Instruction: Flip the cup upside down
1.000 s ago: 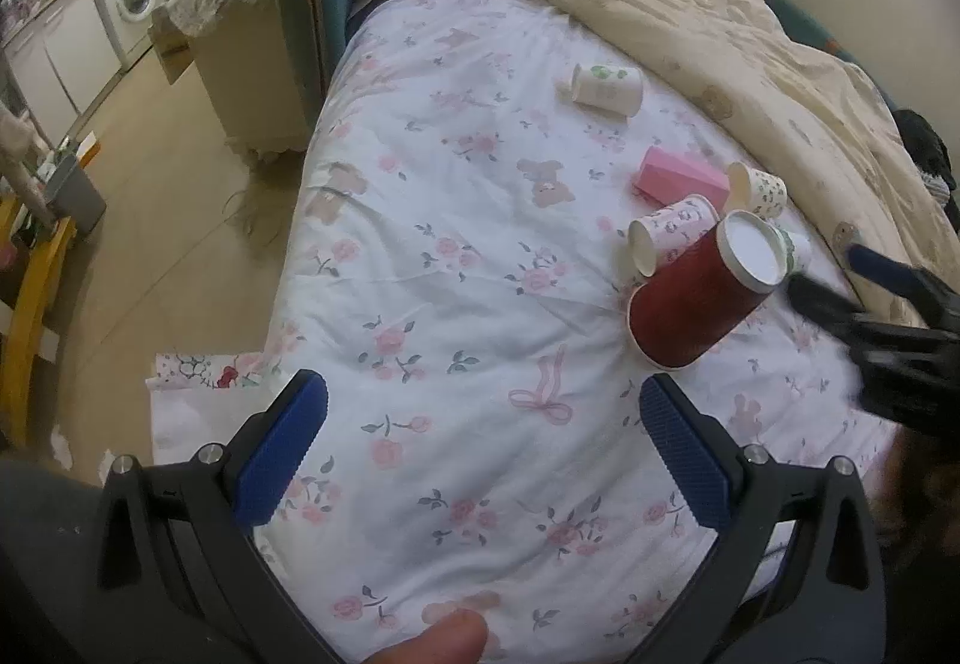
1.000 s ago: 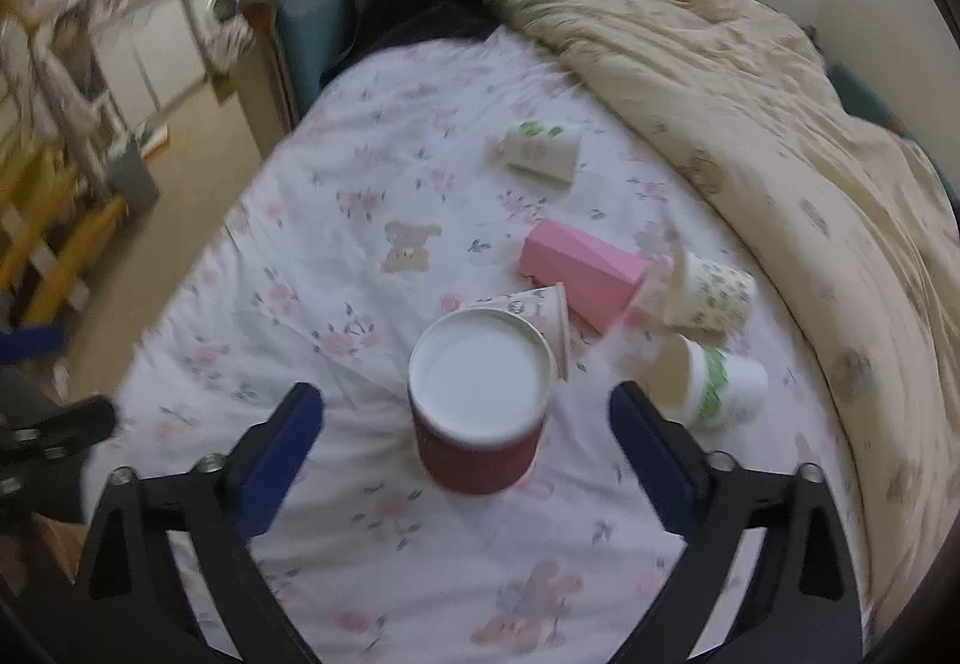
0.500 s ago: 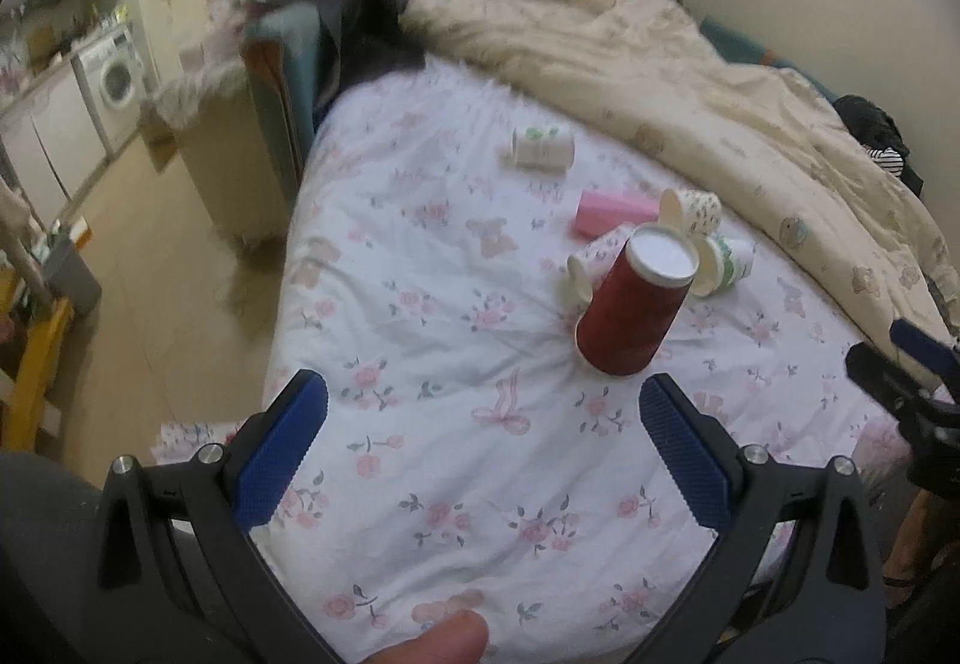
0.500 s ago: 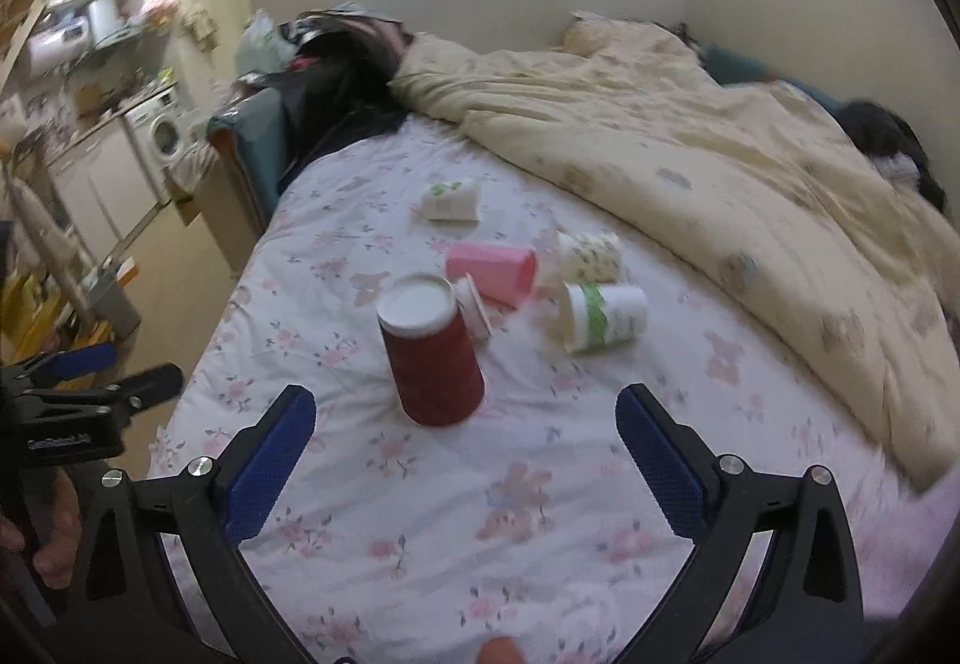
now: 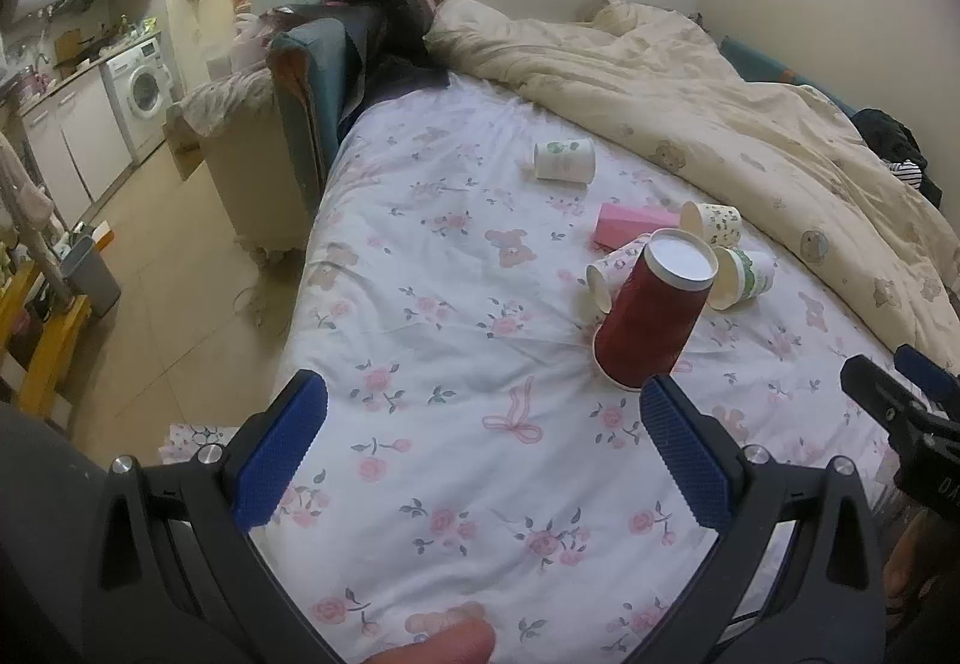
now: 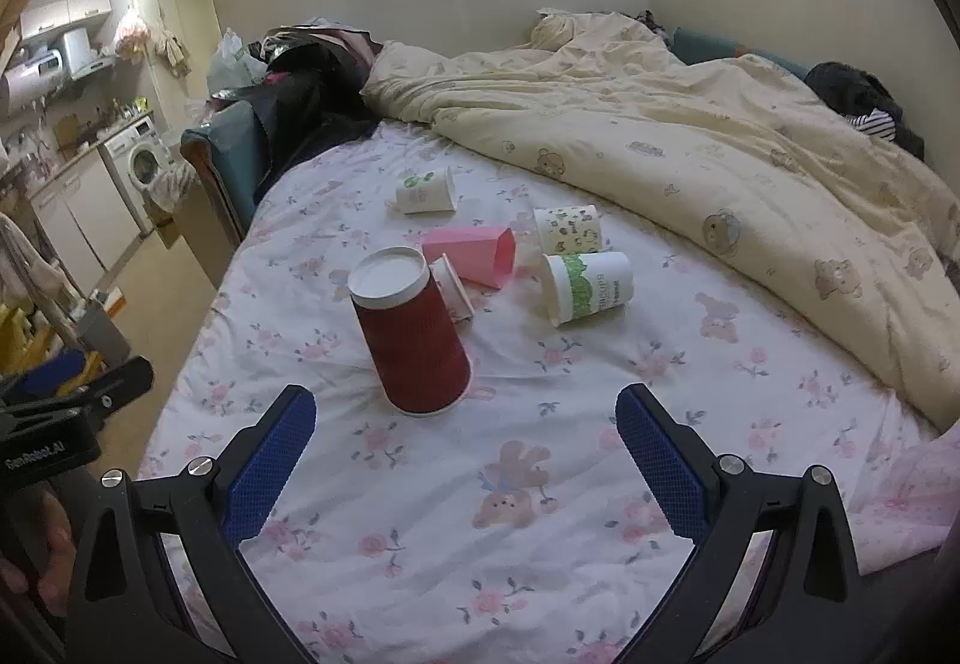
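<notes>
1. Left gripper: jaws spread wide, nothing between them. Blue ribbed pads over the floral sheet, low in the left wrist view. It also shows at the left edge of the right wrist view, a black body with a blue tip.

2. Right gripper: jaws likewise wide apart, holding nothing. It hangs over the near part of the bed; its black tip sits at the right edge of the left wrist view.

3. Red cup: upside down on the sheet, white base up, wide mouth pressed into the fabric, leaning a little. It is free of both grippers, just beyond the right gripper's left pad.

4. Small patterned cup: on its side, touching the red cup from behind.

5. Pink cup: on its side just past the small patterned cup, mouth to the right.

6. Green-banded white cup: on its side to the right of the red cup, apart from it.

7. Spotted cup: on its side, just behind the green-banded cup.

8. White cup with green print: farther back, lying alone.

9. Bed: white sheet with pink flowers and bears; cream duvet heaped along the right and far side.

10. Far left: washing machine and white cabinets on a tan floor.
</notes>
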Available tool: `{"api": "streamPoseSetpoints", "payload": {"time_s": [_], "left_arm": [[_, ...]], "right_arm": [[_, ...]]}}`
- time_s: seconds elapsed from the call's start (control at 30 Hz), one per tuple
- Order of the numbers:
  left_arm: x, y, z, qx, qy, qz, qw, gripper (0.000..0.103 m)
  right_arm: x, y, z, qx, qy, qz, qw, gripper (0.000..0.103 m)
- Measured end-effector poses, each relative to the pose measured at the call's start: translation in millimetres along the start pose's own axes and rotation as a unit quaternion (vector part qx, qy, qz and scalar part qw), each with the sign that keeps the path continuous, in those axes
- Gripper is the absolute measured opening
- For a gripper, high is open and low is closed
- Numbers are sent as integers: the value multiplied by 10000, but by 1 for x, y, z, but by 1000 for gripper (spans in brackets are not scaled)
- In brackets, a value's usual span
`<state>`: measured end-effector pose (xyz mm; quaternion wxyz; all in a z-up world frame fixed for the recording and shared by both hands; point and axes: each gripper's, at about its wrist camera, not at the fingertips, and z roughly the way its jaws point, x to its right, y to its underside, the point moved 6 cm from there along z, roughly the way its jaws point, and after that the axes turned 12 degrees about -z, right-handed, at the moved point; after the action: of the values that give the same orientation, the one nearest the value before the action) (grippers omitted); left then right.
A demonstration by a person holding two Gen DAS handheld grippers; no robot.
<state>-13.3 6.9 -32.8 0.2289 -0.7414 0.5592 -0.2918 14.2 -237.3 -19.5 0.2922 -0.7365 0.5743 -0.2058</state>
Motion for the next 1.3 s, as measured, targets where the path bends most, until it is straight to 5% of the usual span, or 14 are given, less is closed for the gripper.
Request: {"api": "streamPoseSetpoints", "payload": {"time_s": [1.3], "left_arm": [[4,1,1,-43,81,-42,9999,103]], "right_arm": [[-4,-8,1,93,-42,-33,9999,102]]}}
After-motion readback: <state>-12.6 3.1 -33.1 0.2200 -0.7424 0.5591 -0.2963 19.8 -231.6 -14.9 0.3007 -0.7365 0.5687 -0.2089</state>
